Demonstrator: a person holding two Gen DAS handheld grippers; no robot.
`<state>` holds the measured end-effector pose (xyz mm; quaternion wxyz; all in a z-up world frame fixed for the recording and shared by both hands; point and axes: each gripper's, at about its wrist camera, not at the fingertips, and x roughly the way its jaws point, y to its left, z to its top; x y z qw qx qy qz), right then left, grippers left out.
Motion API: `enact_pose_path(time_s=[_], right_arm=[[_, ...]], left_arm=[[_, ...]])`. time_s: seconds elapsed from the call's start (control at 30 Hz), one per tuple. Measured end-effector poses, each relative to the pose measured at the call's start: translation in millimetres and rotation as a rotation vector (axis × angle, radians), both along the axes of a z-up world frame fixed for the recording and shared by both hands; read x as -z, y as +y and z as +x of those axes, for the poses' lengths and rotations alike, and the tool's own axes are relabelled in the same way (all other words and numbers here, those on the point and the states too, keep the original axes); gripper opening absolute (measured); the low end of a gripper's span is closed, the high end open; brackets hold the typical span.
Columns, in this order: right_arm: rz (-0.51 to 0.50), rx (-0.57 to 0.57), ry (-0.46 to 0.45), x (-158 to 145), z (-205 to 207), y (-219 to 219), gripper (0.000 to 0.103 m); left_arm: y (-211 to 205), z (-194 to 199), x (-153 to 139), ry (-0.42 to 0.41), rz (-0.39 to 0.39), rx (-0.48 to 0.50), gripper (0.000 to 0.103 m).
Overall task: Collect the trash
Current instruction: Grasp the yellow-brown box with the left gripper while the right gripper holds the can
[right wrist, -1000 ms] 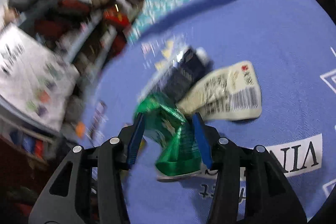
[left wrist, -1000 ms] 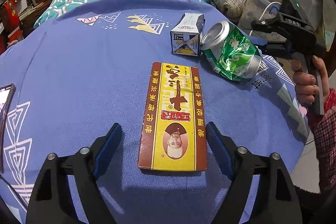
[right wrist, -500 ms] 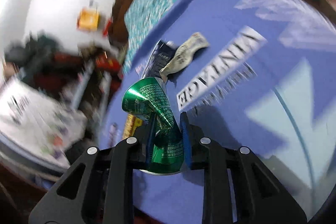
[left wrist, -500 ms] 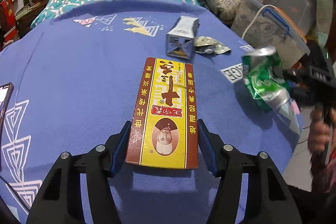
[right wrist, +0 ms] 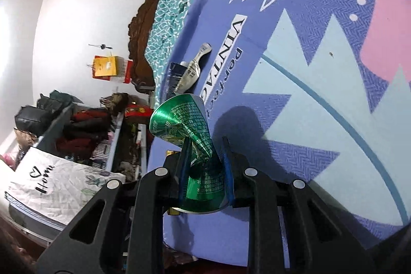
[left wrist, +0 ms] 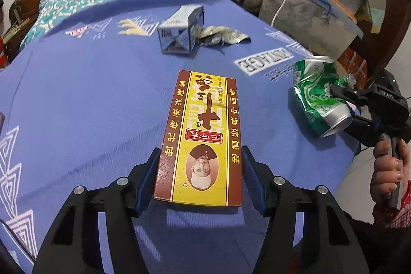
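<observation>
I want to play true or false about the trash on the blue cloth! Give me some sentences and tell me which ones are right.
1. The right gripper squeezes a crushed green can. True.
2. The green can lies flat on the blue tablecloth. False: it is lifted off the cloth, near its edge.
3. The yellow and brown box sits between the pads of the left gripper. True.
4. The small grey-blue carton is in the left gripper. False: it lies farther back on the cloth.
5. A crumpled wrapper lies right beside that carton. True.
</observation>
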<state>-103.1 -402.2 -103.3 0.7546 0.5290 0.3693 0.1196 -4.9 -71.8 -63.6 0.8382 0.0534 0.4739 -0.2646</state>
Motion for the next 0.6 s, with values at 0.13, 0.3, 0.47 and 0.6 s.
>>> enact_pose_path(time_s=[0.13, 0.3, 0.47, 0.6], right_arm=[[-0.035, 0.000, 0.005, 2.7, 2.8, 17.1, 0.024], [-0.105, -0.017, 0.018, -2.2, 5.2, 27.5, 0.024], [-0.128, -0.058, 0.016, -5.6, 0.8, 31.1, 0.025], [-0.162, -0.095, 0.018, -4.8, 5.3, 38.1, 0.027]], left_arm=[[3.3, -2.7, 3.2, -0.003, 0.003, -0.005, 0.058], [2.9, -3.1, 3.5, -0.012, 0.005, -0.004, 0.058], [3.8, -3.0, 3.1, -0.012, 0.000, -0.002, 0.058], [4.5, -2.0, 3.0, -0.013, -0.002, 0.003, 0.058]])
